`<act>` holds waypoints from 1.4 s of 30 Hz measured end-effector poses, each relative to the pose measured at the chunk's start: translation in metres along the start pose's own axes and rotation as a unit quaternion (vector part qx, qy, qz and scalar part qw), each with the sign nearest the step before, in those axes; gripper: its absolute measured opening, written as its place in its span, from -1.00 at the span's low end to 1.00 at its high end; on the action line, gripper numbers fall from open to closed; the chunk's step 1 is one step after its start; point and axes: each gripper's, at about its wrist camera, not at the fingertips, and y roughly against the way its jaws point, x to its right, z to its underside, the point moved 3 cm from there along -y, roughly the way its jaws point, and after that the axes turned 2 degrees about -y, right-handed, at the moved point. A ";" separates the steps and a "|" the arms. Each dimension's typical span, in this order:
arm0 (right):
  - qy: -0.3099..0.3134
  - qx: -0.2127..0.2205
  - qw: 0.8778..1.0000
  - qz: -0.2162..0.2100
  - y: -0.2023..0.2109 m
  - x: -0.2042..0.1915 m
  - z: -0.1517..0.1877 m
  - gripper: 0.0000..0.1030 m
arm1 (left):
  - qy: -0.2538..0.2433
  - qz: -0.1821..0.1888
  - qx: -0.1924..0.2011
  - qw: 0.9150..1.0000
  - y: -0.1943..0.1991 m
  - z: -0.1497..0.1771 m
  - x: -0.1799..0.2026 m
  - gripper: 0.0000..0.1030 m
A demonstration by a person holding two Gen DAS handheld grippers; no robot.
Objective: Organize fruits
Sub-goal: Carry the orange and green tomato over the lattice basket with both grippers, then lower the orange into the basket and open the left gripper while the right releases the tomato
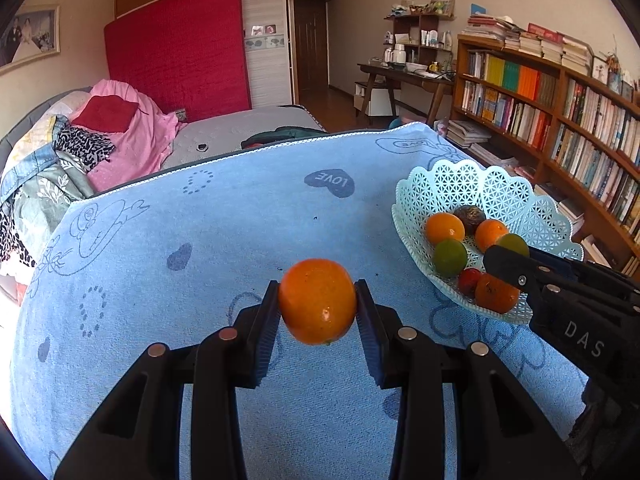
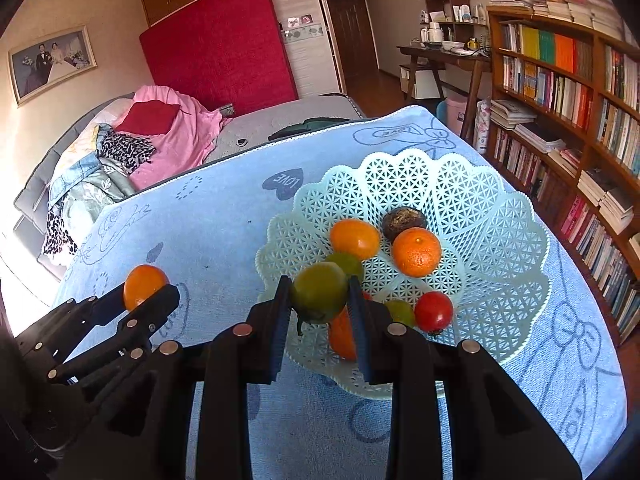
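Note:
My left gripper (image 1: 317, 304) is shut on an orange (image 1: 317, 300) and holds it above the blue towel, left of the basket. It also shows in the right wrist view (image 2: 146, 290) with the orange (image 2: 142, 282). My right gripper (image 2: 319, 300) is shut on a green citrus fruit (image 2: 319, 296) above the near rim of the pale lattice basket (image 2: 500, 240). The basket (image 1: 460, 184) holds several fruits: oranges (image 2: 416, 252), a green fruit (image 1: 450, 257), a red fruit (image 2: 434, 312) and a dark brown one (image 2: 403, 220).
A blue towel (image 1: 200, 248) with heart prints covers the table. A bed with piled clothes (image 1: 100, 140) lies behind on the left. A bookshelf (image 1: 560, 112) stands along the right, and a desk (image 1: 404, 76) is at the back.

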 end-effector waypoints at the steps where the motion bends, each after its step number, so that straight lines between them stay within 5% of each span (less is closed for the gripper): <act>1: -0.003 0.001 1.000 0.003 0.001 0.004 0.001 -0.44 | 0.000 0.001 0.000 1.000 0.000 0.000 0.001 -0.27; 24: -0.057 0.010 0.998 0.029 0.018 0.068 0.006 -0.44 | -0.019 0.012 0.004 1.000 0.003 0.000 0.016 -0.27; 42: -0.072 0.048 0.996 0.021 0.034 0.089 0.005 -0.43 | -0.042 0.075 0.004 0.996 -0.008 -0.025 0.073 -0.27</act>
